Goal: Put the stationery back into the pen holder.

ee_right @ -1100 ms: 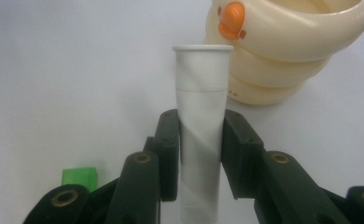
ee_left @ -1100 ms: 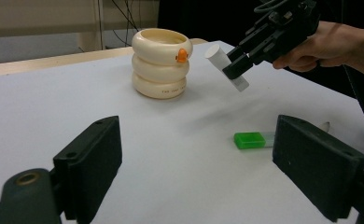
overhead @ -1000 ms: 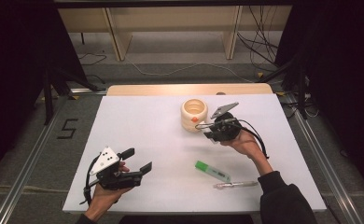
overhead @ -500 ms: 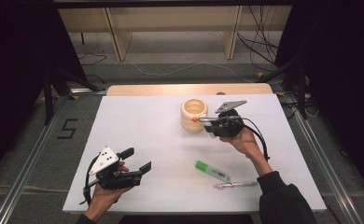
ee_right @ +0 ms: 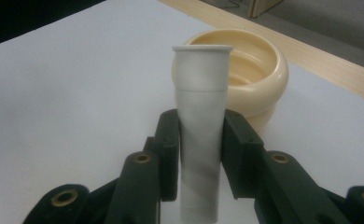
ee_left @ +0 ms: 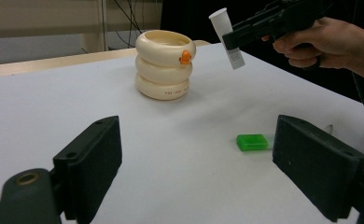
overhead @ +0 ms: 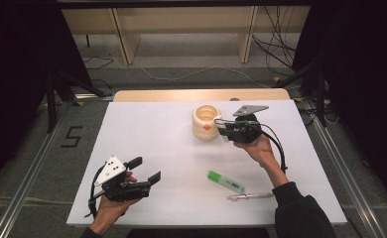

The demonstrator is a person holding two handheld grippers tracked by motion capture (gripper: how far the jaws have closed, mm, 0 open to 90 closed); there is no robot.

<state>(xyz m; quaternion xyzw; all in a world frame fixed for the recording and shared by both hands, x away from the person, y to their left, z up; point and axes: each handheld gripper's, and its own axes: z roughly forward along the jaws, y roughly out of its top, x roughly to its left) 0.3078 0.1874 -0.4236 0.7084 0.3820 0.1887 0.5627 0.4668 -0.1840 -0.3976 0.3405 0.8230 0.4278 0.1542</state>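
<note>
A cream ribbed ring-shaped holder (overhead: 205, 121) with an orange spot stands at the back middle of the white table (overhead: 157, 129). Just right of it, held above the table, my right gripper (overhead: 220, 127) is shut on a white tube (ee_right: 201, 116). The tube stands upright between the jaws, its flared top level with the holder's (ee_right: 257, 77) rim. In the left gripper view the tube (ee_left: 227, 37) hangs tilted beside the holder (ee_left: 164, 65), apart from it. My left gripper (overhead: 146, 171) rests near the front left edge, jaws wide open and empty (ee_left: 208, 172).
A green highlighter (overhead: 225, 181) and a clear pen (overhead: 250, 197) lie on the table at the front right, below the right forearm. The highlighter's cap (ee_left: 252, 142) shows between the left jaws, farther off. A wooden strip (overhead: 201, 94) runs along the table's far edge.
The right gripper has turned a little with the tube, its top plate swinging to the right. The left gripper has stayed put.
</note>
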